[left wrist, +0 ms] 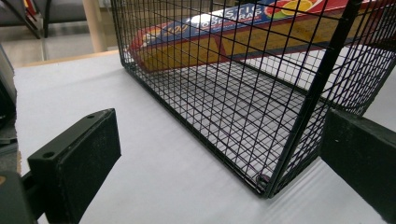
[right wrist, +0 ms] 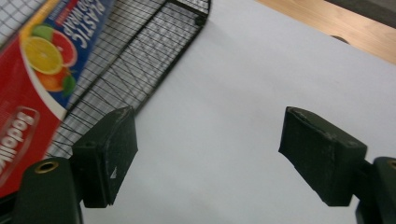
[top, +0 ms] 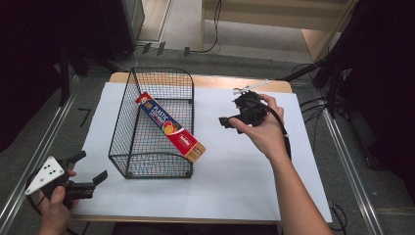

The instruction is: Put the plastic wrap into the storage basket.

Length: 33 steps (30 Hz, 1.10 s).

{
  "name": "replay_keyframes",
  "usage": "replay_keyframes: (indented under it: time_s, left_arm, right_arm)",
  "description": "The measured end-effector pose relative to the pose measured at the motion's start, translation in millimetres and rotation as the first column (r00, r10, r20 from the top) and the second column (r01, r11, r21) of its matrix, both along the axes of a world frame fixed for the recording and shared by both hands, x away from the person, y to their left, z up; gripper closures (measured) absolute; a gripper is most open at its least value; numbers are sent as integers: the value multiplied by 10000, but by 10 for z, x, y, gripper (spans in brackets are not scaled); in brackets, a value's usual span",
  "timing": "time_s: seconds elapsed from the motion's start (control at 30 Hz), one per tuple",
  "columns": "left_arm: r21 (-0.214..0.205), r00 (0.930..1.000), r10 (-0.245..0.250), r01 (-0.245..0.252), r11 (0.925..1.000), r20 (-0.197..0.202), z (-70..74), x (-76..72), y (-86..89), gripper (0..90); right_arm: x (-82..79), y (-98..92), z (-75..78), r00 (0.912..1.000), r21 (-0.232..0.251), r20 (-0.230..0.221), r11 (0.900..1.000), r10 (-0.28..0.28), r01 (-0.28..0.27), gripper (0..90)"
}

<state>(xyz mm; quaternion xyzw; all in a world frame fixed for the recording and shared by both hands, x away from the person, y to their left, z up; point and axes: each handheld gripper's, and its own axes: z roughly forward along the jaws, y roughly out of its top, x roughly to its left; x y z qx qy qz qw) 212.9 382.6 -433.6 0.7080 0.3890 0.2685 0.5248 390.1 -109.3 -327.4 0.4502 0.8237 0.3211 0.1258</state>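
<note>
— What lies around your grippers?

— A black wire basket (top: 151, 122) stands on the white surface (top: 235, 166) between them. The plastic wrap box (top: 170, 128) leans across it, its near end over the rim toward your right gripper (top: 226, 122). Your left gripper (top: 90, 169) sits just off the basket's near corner.

— What does each gripper view add?

— The left gripper view shows the mesh wall (left wrist: 243, 107) ahead of that gripper, box (left wrist: 243, 28) behind it. The right gripper view shows bare surface (right wrist: 224, 121) between its jaws.

— Any writing?

— "PLASTIC FOOD WRAP" beside citrus fruit.

— The jaws?

— Both grippers stand apart, gripping nothing.
</note>
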Motion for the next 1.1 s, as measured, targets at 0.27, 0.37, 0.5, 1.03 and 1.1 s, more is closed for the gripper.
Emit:
replay_keyframes:
  time_s: [0.27,0.37,0.5,1.03,1.1]
  left_arm:
    - [-9,10000,14,-14,10000,-5,-1,3,-3,0]
    - [38,10000,5,-5,10000,-9,-1,3,-8,0]
    - [34,10000,-5,5,10000,-2,-4,5,-17,0]
    - [50,10000,13,-13,10000,-6,-2,-2,-20,0]
    - [65,10000,5,-5,10000,-10,-3,-2,-21,0]
  right_arm:
    - [-173,-408,-137,9964,452,473,9966,-709,688,203]
    - [-246,-549,-202,9943,729,613,9939,-869,824,207]
    - [-338,-701,-284,9913,1062,724,9891,-1102,1022,213]
    - [-736,-1251,-638,9669,2269,1720,9627,-1886,1474,219]
    - [-776,-1323,-693,9628,2223,1824,9622,-1996,1573,219]
